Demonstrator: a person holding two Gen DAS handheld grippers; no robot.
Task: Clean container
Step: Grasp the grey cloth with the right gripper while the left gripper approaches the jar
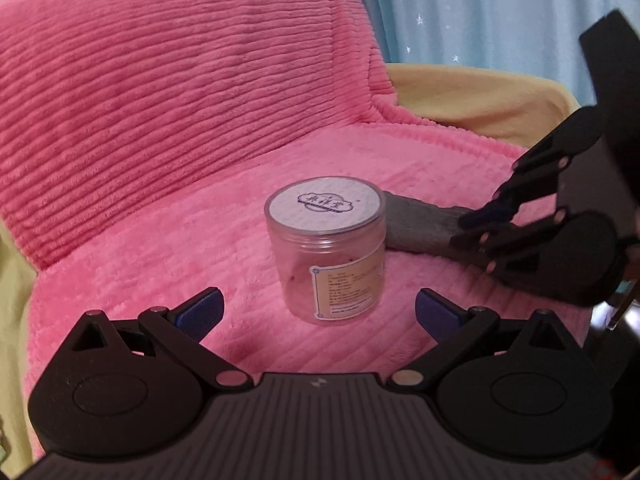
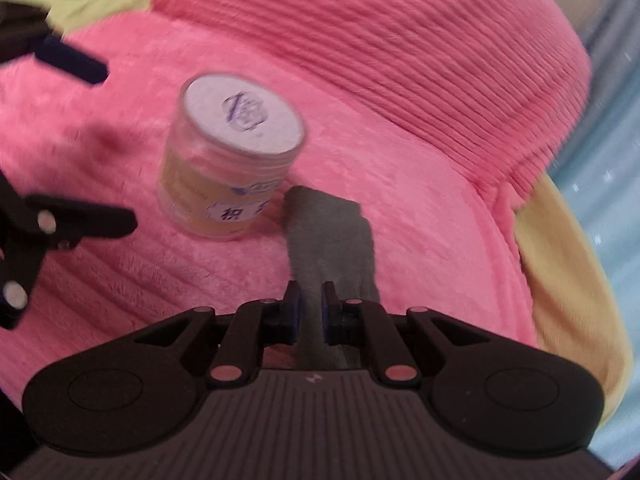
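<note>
Fingers first: in the left wrist view our left gripper (image 1: 319,312) has its blue-padded fingers (image 1: 202,312) spread wide, touching nothing, with the clear plastic jar (image 1: 326,250) standing upright just beyond and between them on the pink ribbed plush blanket (image 1: 168,128). In the right wrist view our right gripper (image 2: 309,312) has its pads drawn close together, pinching a grey cloth (image 2: 330,236) that runs forward from them across the blanket toward the jar; its far end lies just beside the jar's base, though we cannot tell whether it touches.

The jar wears a clear screw lid with a round white sticker (image 1: 325,205) bearing a dark blue cloud-shaped logo; its characters are too small for us to read. A cream label (image 1: 347,290) with a blue border and rows of fine print wraps the jar's side, and that print is illegible too. The right view is blurred, so its label writing cannot be read.

Behind the jar the blanket rises over a rounded backrest. Beyond it we see yellow fabric (image 1: 472,96) and, farthest off, a pale blue curtain with small white stars (image 1: 500,16).
</note>
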